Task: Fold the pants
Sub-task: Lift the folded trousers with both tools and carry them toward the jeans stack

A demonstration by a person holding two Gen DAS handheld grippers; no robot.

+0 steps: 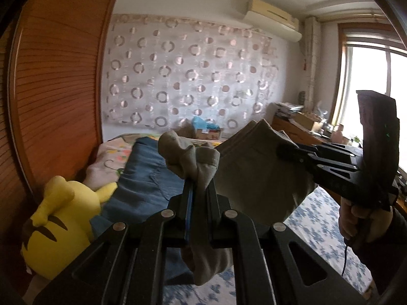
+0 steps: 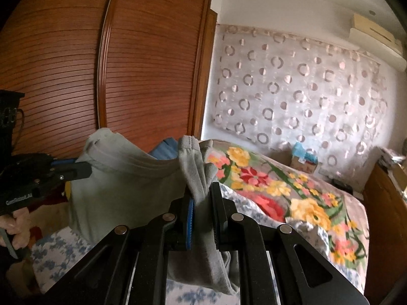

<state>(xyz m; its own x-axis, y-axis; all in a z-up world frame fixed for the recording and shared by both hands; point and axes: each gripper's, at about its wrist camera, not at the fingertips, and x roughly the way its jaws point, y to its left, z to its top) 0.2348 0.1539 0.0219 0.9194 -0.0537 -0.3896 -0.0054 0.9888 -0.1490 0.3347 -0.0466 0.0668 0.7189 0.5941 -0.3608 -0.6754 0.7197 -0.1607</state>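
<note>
I held one pair of grey-green pants (image 1: 254,167) up off the bed (image 2: 279,190) between my two grippers. My left gripper (image 1: 197,190) was clamped on one bunched end, my right gripper (image 2: 201,195) on the other, the cloth sagging between them beside one yellow plush toy (image 1: 63,218).

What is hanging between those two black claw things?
The grey pants, stretched and sagging between the left gripper and right gripper, each clamping an edge; clearest in the right wrist view.
</note>
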